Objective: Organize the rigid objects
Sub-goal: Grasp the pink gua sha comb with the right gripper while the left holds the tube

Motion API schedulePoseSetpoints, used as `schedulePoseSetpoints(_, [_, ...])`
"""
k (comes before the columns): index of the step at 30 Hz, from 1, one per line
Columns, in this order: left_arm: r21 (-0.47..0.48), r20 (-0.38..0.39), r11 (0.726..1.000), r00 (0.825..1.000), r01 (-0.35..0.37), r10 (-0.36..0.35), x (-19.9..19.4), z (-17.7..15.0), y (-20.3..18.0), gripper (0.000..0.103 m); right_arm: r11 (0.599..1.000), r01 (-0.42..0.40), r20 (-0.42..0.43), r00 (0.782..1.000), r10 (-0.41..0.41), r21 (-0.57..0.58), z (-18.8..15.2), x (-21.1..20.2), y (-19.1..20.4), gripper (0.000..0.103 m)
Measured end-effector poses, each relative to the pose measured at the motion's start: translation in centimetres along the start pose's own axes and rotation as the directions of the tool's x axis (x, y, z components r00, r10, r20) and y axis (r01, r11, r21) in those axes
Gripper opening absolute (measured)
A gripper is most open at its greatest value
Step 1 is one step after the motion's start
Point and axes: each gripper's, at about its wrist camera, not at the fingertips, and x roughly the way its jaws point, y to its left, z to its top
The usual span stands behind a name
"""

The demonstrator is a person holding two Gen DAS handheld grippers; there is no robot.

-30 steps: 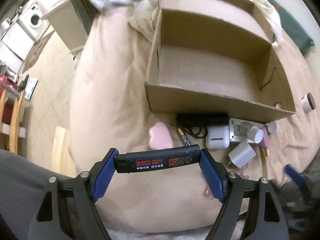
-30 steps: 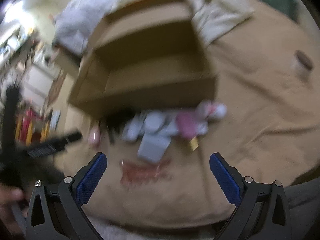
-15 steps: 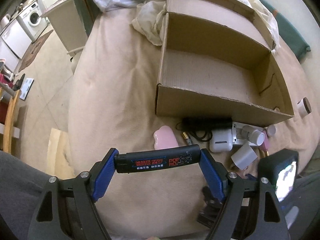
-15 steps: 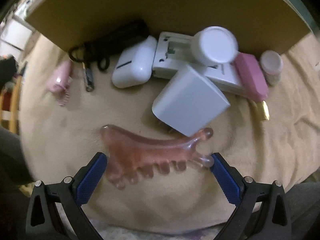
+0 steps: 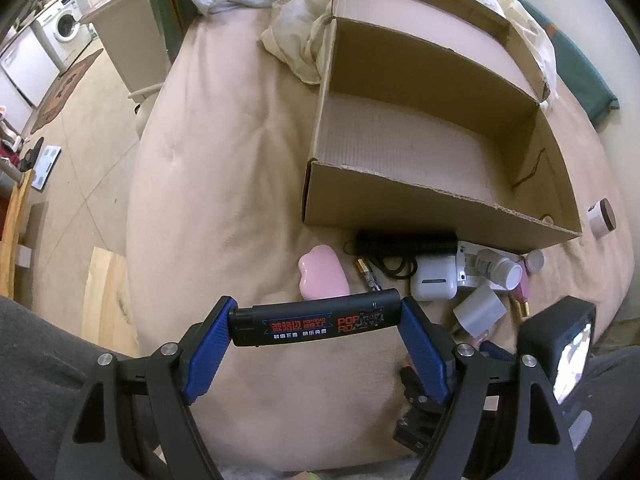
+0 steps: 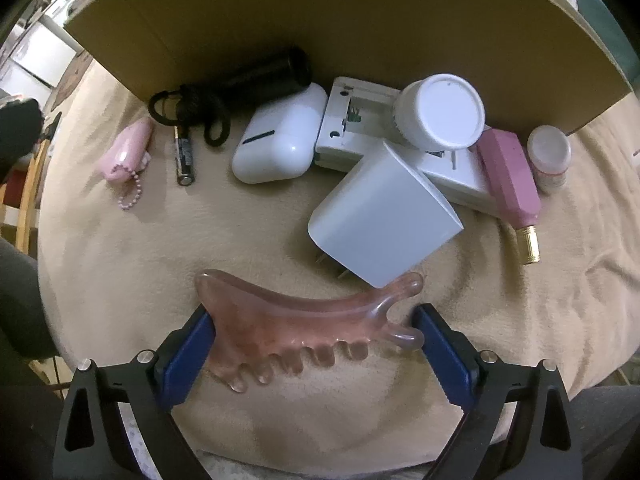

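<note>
Low in the frame, the left gripper (image 5: 316, 330) pinches a black lighter (image 5: 316, 322) lettered "POP", while the spread right gripper (image 6: 316, 342) straddles a pink comb (image 6: 304, 324) on the blanket (image 6: 120, 272).

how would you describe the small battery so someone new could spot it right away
Start at the cardboard box on the beige blanket; a row of small items lies along its near wall. The AA battery lies between the pink keychain case and the white earbud case: the only thin black-and-gold cylinder there.
</note>
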Motion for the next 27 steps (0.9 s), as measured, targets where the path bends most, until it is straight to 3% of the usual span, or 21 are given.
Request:
schedulePoseSetpoints(9, [-0.003,0.009,1.000,1.000,-0.028,0.028,0.2,-0.1,0.2,0.079,0.995,-0.099,0.021,0.995,0.099,0.020,-1.3,-4.0,-0.1,0.103])
schedulePoseSetpoints(16, [0.003,0.017,0.999,0.999,-0.041,0.041,0.1,0.1,0.0,0.079,0.992,-0.121,0.130,0.985,0.116,0.024,-2.4,-9.0,-1.3,0.103])
schedulePoseSetpoints(20, [0.026,0.033,0.999,0.999,-0.040,0.039,-0.4,0.8,-0.8,0.079,0.989,-0.146,0.223,0.965,0.137,0.026,-2.4,-13.1,-2.2,0.103])
schedulePoseSetpoints(27, [0.092,0.120,0.994,0.991,-0.067,0.056,-2.5,3.3,-2.9,0.079,0.986,-0.169,0.354,0.922,0.154,0.010,1.7,-18.6,-5.9,0.103])
